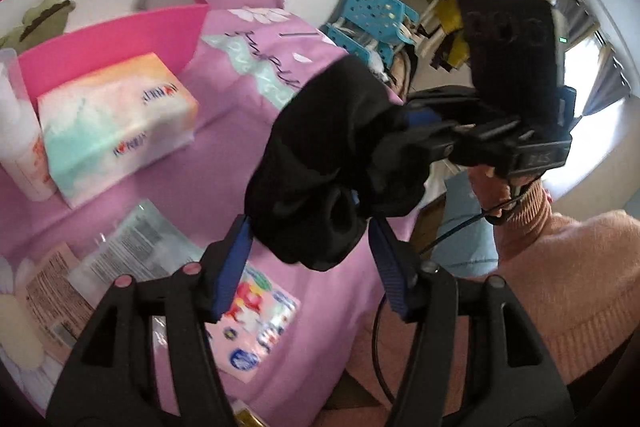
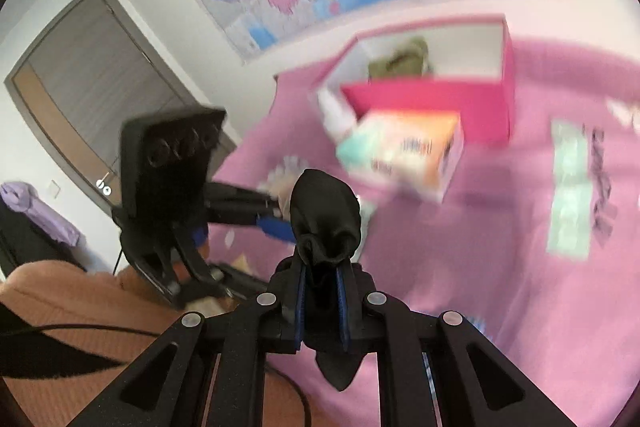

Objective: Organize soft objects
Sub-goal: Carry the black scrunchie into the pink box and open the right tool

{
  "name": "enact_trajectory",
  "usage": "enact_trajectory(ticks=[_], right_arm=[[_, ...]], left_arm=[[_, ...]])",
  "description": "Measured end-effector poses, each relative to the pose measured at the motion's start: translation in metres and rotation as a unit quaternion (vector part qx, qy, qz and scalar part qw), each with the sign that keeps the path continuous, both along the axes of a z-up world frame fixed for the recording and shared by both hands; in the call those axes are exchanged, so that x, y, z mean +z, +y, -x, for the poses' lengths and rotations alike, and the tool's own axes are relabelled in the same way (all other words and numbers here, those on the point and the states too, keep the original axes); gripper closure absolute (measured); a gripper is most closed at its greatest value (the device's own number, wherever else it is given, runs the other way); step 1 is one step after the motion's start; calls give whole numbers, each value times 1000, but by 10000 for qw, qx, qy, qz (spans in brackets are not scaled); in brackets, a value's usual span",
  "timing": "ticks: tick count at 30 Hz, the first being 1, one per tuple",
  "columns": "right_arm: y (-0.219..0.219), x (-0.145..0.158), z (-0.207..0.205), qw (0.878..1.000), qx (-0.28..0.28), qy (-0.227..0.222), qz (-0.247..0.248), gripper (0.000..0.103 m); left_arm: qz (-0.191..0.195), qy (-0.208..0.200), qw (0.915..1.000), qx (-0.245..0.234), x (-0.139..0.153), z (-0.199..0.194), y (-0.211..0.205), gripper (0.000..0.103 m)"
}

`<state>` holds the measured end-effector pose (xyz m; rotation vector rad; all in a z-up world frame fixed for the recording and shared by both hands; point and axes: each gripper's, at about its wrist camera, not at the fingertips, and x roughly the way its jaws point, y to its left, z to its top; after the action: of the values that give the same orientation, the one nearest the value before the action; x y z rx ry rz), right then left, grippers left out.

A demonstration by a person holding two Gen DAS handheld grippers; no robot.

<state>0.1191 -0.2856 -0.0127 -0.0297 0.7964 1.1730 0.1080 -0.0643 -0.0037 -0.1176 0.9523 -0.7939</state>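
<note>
A black soft cloth bundle [image 1: 324,163] hangs in the air above the pink bed. My right gripper [image 2: 320,291] is shut on the black cloth [image 2: 324,219]; in the left wrist view it comes in from the right [image 1: 420,135]. My left gripper [image 1: 308,239] is open, its blue-padded fingers either side of the cloth's lower end, not pinching it. A pink box [image 1: 116,39] stands at the back left with a green plush toy [image 1: 36,19] inside; it also shows in the right wrist view [image 2: 428,107].
A tissue pack [image 1: 116,123] lies in front of the pink box, next to a white bottle [image 1: 20,139]. Flat wipe packets [image 1: 132,251] and a sticker sheet [image 1: 256,327] lie on the bed. A blue basket rack [image 1: 372,15] and hanging clothes stand beyond the bed.
</note>
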Motion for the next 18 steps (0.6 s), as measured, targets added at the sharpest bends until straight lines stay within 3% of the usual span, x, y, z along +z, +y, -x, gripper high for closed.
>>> enact_trajectory(ticks=[5, 10, 18], right_arm=[[10, 31, -14, 9984, 16, -553, -93, 91], [29, 60, -36, 9951, -9, -965, -206, 91], [51, 93, -97, 9913, -259, -1251, -326, 91]], left_arm=[[120, -220, 9991, 335, 17, -21, 3, 42], [54, -513, 9960, 726, 44, -48, 8, 51], [-88, -689, 9878, 1396, 71, -112, 23, 54]])
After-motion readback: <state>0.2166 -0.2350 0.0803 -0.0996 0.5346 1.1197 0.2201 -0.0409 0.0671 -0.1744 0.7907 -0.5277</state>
